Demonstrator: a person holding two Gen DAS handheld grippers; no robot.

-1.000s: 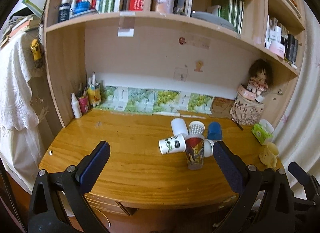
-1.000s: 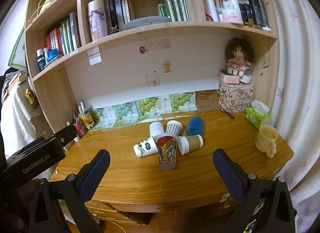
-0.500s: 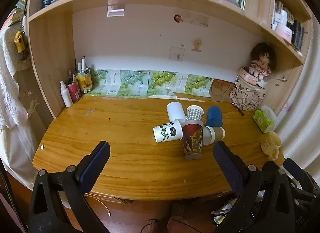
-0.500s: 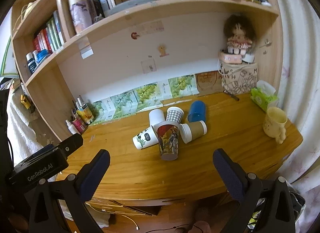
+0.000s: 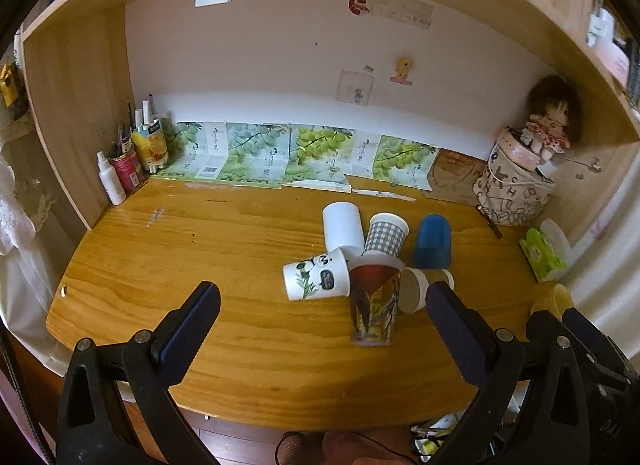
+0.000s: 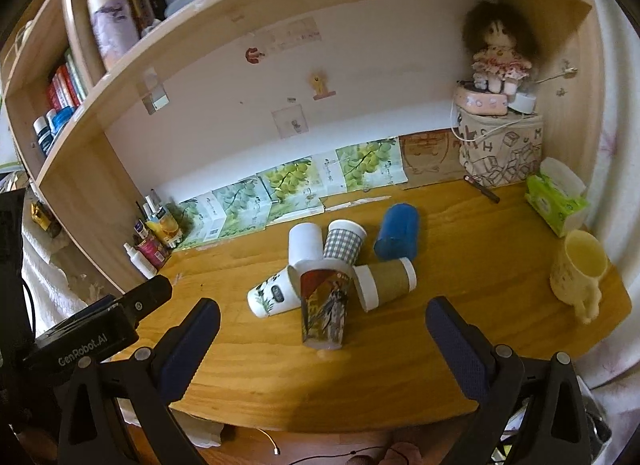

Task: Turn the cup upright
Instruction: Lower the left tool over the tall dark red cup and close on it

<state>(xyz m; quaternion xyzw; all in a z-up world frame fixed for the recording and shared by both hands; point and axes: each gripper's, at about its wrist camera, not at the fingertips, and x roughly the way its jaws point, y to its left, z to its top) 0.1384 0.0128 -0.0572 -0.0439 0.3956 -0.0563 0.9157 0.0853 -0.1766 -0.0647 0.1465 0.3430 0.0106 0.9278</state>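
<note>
Several paper cups cluster on the wooden desk (image 5: 160, 265). A red patterned cup (image 5: 374, 301) (image 6: 325, 307) stands upright in front. A white panda cup (image 5: 318, 275) (image 6: 274, 297) and a brown cup (image 6: 386, 283) (image 5: 412, 291) lie on their sides. A plain white cup (image 5: 343, 225) (image 6: 305, 243), a checked cup (image 5: 386, 234) (image 6: 344, 241) and a blue cup (image 5: 433, 241) (image 6: 398, 231) are behind. My left gripper (image 5: 320, 333) and right gripper (image 6: 320, 339) are both open and empty, short of the cluster.
A yellow mug (image 6: 578, 275) stands at the desk's right edge, by a green tissue pack (image 6: 556, 195) and a printed box with a doll (image 6: 500, 153). Bottles and pens (image 5: 128, 161) stand at the back left. A shelf hangs overhead.
Both grippers have moved forward and tilted down toward the desk; the cups look larger and nearer. Both stay open. No cup has moved.
</note>
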